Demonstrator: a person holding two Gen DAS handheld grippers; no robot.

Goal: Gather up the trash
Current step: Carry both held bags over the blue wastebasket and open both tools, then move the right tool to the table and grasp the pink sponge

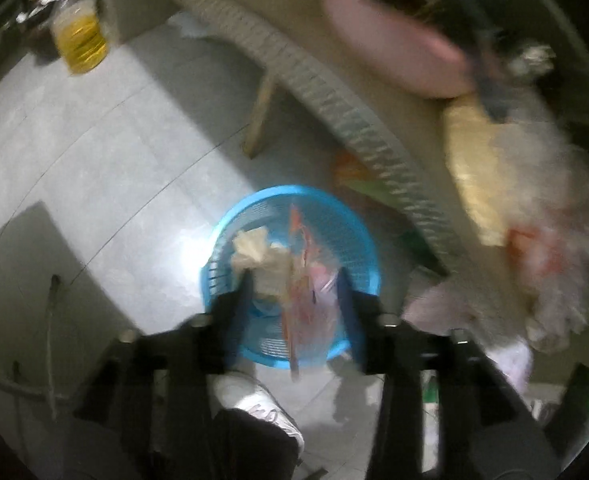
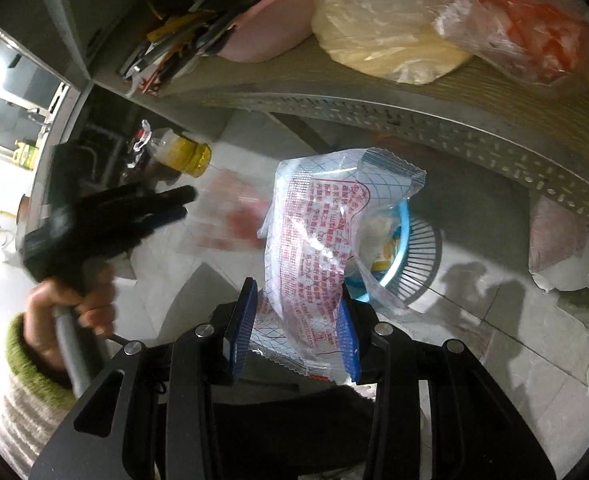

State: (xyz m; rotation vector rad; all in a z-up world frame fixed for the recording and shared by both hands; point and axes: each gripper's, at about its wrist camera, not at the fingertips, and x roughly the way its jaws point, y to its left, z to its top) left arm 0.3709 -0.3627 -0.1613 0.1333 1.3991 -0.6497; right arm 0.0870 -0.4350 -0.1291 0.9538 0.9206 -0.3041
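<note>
A blue plastic basket (image 1: 254,208) stands on the tiled floor with crumpled paper (image 1: 254,250) and wrappers inside; it also shows in the right wrist view (image 2: 404,216), partly behind a wrapper. My left gripper (image 1: 294,284) hovers over the basket with its jaws apart, and a blurred clear wrapper with red print (image 1: 310,296) hangs between the fingers; grip unclear. My right gripper (image 2: 298,320) holds a clear plastic wrapper with red print (image 2: 314,240) between its blue pads. The left gripper (image 2: 186,202) appears at the left of the right wrist view, beside a blurred wrapper (image 2: 230,216).
A low table with a perforated grey rim (image 2: 414,120) holds a pink bowl (image 2: 270,28) of utensils and bagged food (image 2: 394,32). An oil bottle (image 1: 80,34) stands on the floor. A white shoe (image 1: 254,404) is below the basket. More bags (image 2: 562,252) lie at right.
</note>
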